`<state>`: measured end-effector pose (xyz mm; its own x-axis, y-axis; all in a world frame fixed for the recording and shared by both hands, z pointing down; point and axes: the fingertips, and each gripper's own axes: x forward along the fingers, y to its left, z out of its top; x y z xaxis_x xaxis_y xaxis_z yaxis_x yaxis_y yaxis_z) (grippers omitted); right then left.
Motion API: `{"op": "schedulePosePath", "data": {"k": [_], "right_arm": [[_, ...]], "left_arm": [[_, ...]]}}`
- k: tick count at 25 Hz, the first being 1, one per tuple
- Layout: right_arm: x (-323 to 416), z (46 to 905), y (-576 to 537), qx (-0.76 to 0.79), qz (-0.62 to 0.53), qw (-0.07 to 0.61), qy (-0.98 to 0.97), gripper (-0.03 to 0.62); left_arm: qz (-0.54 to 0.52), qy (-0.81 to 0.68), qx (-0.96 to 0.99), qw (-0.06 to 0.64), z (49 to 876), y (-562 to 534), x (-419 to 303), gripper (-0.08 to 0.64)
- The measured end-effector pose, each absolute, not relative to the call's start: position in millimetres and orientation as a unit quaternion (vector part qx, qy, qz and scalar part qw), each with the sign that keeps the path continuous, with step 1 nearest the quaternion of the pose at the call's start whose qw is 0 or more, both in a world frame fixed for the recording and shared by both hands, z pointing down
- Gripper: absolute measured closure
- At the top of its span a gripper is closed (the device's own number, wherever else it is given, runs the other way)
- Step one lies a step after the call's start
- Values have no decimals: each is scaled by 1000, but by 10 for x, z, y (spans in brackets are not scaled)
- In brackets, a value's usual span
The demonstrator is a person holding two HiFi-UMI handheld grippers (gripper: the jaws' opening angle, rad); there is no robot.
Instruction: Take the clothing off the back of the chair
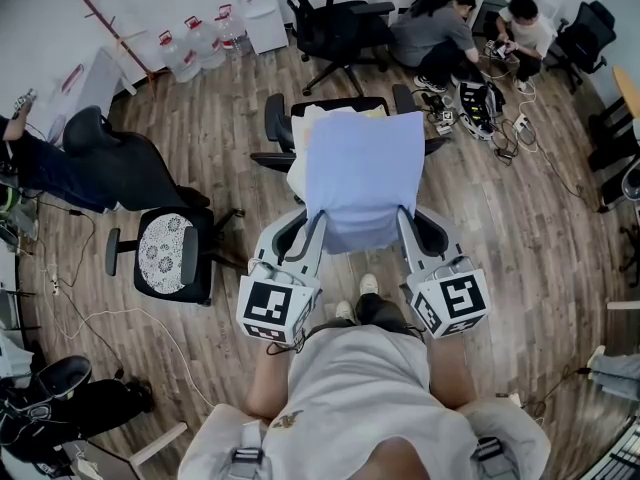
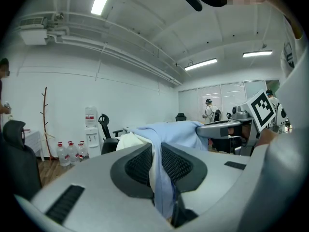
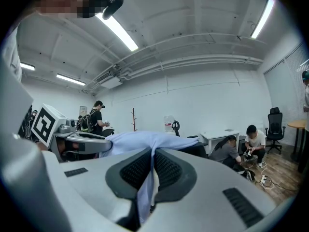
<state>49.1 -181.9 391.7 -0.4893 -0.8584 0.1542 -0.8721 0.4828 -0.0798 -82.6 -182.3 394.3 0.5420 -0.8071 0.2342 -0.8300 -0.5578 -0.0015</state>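
A light blue garment (image 1: 362, 178) hangs stretched between my two grippers, above a black office chair (image 1: 277, 128) in the head view. A cream garment (image 1: 300, 163) still lies over the chair back beneath it. My left gripper (image 1: 312, 218) is shut on the blue cloth's near left edge, and my right gripper (image 1: 405, 215) is shut on its near right edge. In the left gripper view the blue garment (image 2: 174, 132) runs down between the pads of the left gripper (image 2: 157, 164), with the cream garment (image 2: 129, 141) behind. The right gripper view shows the blue garment (image 3: 145, 141) pinched in the right gripper (image 3: 151, 170).
A chair with a patterned cushion (image 1: 165, 253) stands left of me, another black chair (image 1: 335, 23) farther back. Two people (image 1: 440, 33) sit on the floor at the back right among cables (image 1: 520, 138). Water bottles (image 1: 195, 43) stand at the back left; a person (image 1: 60, 173) sits far left.
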Motion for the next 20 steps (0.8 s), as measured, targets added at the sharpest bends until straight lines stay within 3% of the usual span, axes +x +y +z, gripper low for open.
{"op": "schedulePosePath", "data": {"k": [20], "right_arm": [[495,3776,-1545,505,62,43,-860,560]], "left_arm": [[94,-462,880,49,3828,-1556,-820,489]]}}
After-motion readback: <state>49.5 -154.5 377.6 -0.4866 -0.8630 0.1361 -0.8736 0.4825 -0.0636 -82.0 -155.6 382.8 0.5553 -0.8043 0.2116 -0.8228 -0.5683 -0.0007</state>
